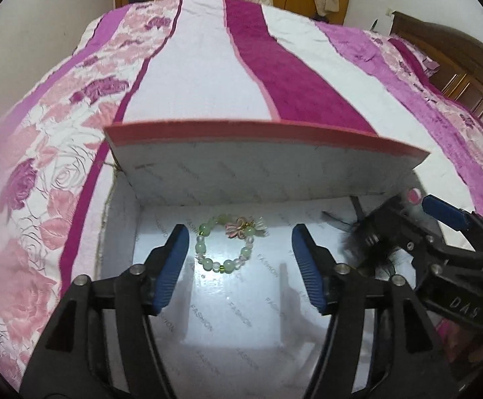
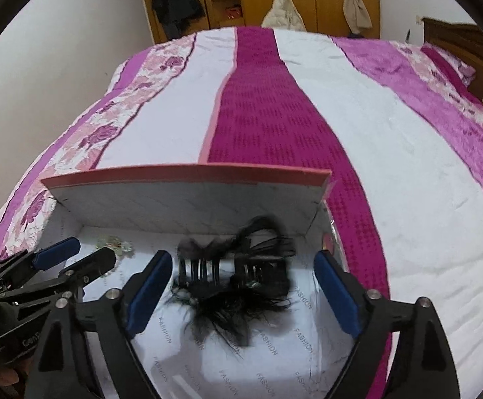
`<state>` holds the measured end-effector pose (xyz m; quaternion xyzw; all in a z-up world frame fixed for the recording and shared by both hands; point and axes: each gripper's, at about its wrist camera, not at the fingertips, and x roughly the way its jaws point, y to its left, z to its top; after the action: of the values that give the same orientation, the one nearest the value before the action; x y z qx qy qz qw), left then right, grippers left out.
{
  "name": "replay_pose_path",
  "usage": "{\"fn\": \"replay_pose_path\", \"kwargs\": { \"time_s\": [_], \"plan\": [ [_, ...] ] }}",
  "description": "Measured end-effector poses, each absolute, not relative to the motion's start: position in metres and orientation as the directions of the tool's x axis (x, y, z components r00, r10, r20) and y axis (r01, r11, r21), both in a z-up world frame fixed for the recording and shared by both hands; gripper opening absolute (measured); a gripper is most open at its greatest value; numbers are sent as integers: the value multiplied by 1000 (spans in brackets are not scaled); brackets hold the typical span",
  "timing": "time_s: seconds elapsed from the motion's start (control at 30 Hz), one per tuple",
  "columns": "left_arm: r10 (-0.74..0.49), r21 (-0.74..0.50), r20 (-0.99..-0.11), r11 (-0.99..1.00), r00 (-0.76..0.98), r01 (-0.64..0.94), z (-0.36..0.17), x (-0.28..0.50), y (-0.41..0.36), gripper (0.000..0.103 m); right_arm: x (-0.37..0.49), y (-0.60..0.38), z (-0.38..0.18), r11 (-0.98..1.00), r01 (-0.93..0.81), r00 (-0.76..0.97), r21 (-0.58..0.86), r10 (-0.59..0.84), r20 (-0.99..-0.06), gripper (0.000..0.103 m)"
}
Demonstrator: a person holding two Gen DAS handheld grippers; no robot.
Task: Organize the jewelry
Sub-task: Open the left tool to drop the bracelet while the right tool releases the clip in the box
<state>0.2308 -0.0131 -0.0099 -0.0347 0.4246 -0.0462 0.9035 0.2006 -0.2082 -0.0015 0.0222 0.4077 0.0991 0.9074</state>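
While both fingers gape wide | box (image 1: 118, 232): bead bracelet (image 1: 225, 246) left, feathered hair clip (image 2: 231, 286) right

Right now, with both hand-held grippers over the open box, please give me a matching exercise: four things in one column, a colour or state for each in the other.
1. bead bracelet
2. feathered hair clip
3. box lid
4. left hand-held gripper

a. black
b. open, holding nothing
c. pale green with a pink bow
d. raised, with a pink edge

Pairs: 1-c, 2-a, 3-d, 4-b
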Motion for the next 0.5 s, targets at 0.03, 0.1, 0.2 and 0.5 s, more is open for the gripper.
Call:
{"fn": "replay_pose_path", "kwargs": {
  "time_s": [0.03,0.1,0.2,0.5],
  "plan": [
    [-115,-104,-758,993,642,55,-6,228,-13,58,198,-208,2,979,-164,655,120,199,-729,89],
    [-125,-114,-748,992,652,59,2,223,-12,58,191,-210,9,977,-166,668,132,210,-714,89],
    [-133,-123,-731,990,670,62,14,215,-9,59,182,-214,22,974,-168,689,148,224,-690,89],
    [-136,-134,-668,989,732,61,53,173,2,59,141,-234,71,968,-170,753,187,250,-608,89]
  ]
}}
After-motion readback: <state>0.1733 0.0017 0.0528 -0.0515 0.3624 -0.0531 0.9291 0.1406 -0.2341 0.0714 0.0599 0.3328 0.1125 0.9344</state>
